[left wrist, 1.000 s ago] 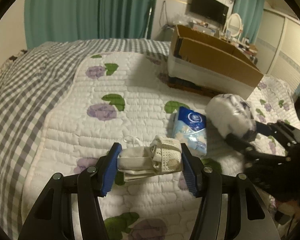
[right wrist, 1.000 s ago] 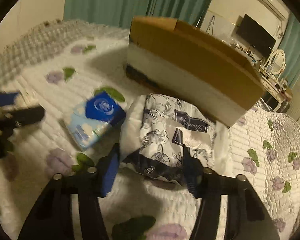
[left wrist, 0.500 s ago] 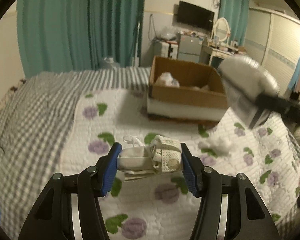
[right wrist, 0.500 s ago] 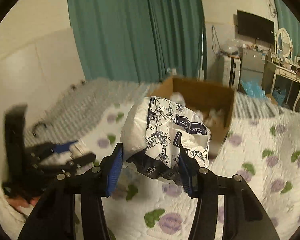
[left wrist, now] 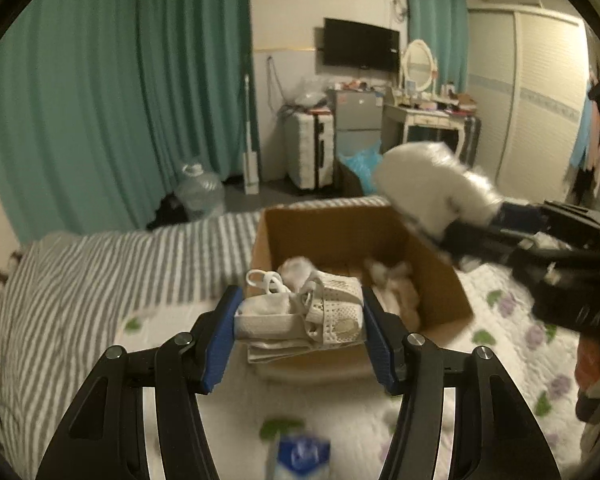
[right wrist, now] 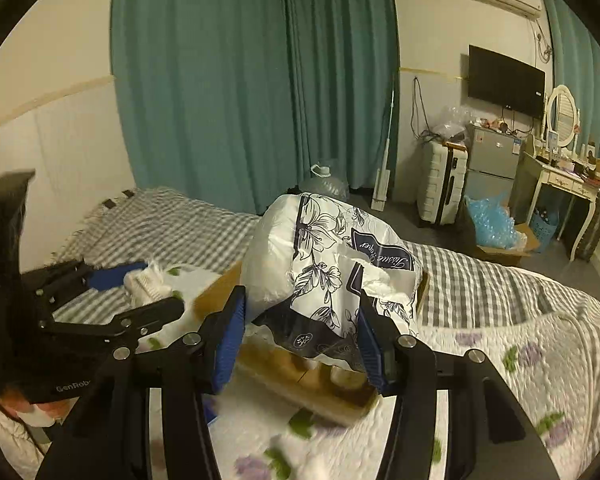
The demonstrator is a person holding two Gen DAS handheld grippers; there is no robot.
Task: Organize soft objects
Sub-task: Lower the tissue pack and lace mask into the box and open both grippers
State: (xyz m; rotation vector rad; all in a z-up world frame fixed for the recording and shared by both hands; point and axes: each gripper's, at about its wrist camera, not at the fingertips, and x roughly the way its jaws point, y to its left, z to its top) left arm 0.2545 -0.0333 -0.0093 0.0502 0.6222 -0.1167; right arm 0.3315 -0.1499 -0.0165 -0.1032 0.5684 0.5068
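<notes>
My left gripper [left wrist: 300, 334] is shut on a bundle of white folded cloths [left wrist: 300, 316] and holds it in the air just before the near wall of an open cardboard box [left wrist: 436, 264] on the bed. The box holds several white soft items [left wrist: 392, 280]. My right gripper [right wrist: 298, 340] is shut on a white tissue pack with dark floral print [right wrist: 328, 256] and holds it above the box [right wrist: 312, 388]. In the left wrist view the tissue pack [left wrist: 428, 184] hovers over the box's right rim. The left gripper also shows in the right wrist view [right wrist: 112, 292].
A blue tissue packet [left wrist: 300, 456] lies on the flowered quilt [left wrist: 500, 360] near me. A grey checked blanket [left wrist: 80, 280] covers the bed's left. Beyond the bed stand a teal curtain, a water jug [left wrist: 200, 192], a suitcase [left wrist: 312, 148] and a dressing table [left wrist: 432, 116].
Both grippers have risen and moved forward toward the box, each still holding its load. The box is now close and seen from above; the blue packet has dropped to the lower edge.
</notes>
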